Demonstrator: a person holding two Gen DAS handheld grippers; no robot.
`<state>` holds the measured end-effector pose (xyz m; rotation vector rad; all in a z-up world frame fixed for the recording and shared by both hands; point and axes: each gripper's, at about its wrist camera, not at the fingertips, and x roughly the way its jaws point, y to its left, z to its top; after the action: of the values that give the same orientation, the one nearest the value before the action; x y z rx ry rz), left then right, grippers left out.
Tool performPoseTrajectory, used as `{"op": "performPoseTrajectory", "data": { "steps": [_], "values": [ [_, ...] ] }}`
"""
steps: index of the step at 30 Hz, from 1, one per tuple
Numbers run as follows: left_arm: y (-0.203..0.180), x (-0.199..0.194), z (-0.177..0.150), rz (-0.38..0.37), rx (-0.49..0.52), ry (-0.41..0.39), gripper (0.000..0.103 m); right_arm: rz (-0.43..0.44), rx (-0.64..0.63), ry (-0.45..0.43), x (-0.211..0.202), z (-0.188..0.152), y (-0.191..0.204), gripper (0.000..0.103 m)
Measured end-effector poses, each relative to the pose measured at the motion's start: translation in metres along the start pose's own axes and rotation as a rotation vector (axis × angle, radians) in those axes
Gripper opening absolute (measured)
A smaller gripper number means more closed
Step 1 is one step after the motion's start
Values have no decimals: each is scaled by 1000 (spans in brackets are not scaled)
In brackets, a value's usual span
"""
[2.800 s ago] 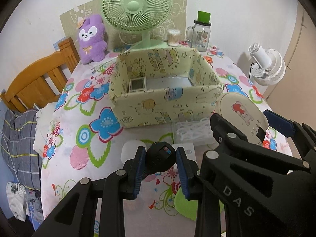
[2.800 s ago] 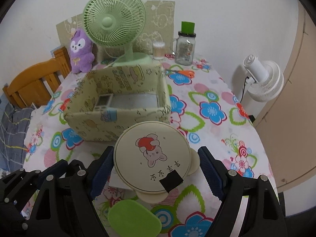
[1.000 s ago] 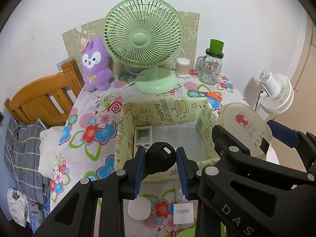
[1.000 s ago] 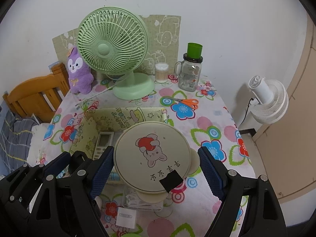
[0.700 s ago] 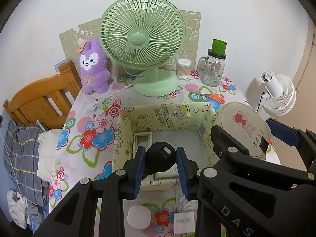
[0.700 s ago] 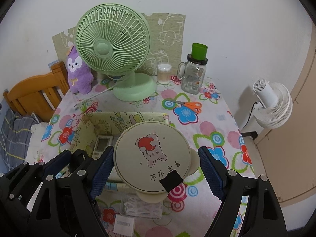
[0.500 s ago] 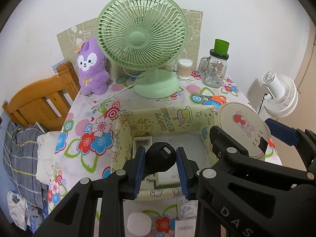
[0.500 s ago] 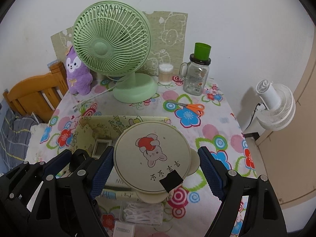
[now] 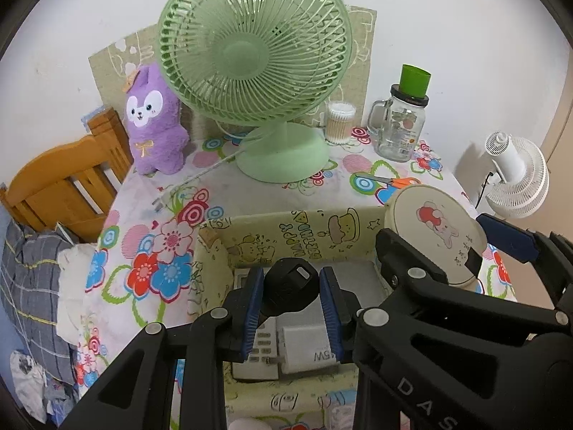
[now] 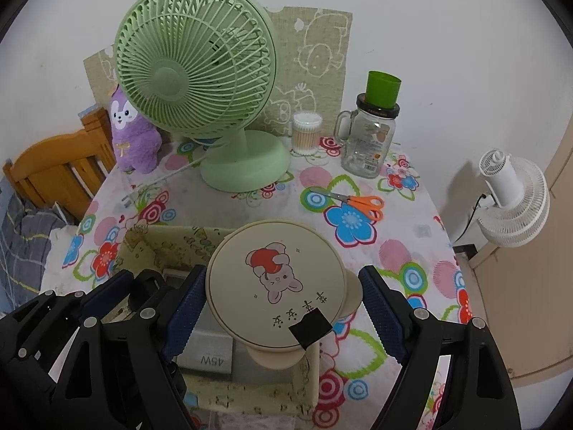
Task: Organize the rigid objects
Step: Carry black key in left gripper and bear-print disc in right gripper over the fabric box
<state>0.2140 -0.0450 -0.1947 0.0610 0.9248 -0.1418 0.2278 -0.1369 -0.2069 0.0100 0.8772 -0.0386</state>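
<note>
My left gripper (image 9: 292, 308) is shut on a small round black device (image 9: 292, 286) and holds it over the open cream patterned storage box (image 9: 286, 231). Inside the box lie a white remote (image 9: 256, 353) and a white 45W charger block (image 9: 308, 347). My right gripper (image 10: 283, 308) is shut on a round cream mirror with a cartoon bunny (image 10: 277, 283), held above the box's right side (image 10: 168, 236). The mirror also shows in the left wrist view (image 9: 435, 234), with the right gripper's arm under it.
A green desk fan (image 9: 256, 71), a purple plush (image 9: 154, 118), a cotton-swab jar (image 9: 340, 122) and a glass mug jar with green cup (image 9: 403, 125) stand at the table's back. Orange scissors (image 10: 354, 200) lie behind the box. A wooden chair (image 9: 61, 186) is left, a white fan (image 9: 515, 175) right.
Both grippers have moved forward and lower over the box with their objects still held. The box now sits directly beneath them; the items on the near table have dropped out of view.
</note>
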Motion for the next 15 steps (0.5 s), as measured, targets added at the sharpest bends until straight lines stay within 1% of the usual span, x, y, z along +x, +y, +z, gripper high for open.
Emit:
{"op": "performPoseTrajectory", "data": {
  "steps": [1,5,15],
  "values": [
    [1,4,2,-11,-10,7,32,4,5,6,3,1,-1,86],
    [-1,11,5,-2,0,1,32,10,19,20,13,3,-2,86],
    [4,30,6,-11,-7,29,33,30,22,56,36,2,-1,86]
  ]
}}
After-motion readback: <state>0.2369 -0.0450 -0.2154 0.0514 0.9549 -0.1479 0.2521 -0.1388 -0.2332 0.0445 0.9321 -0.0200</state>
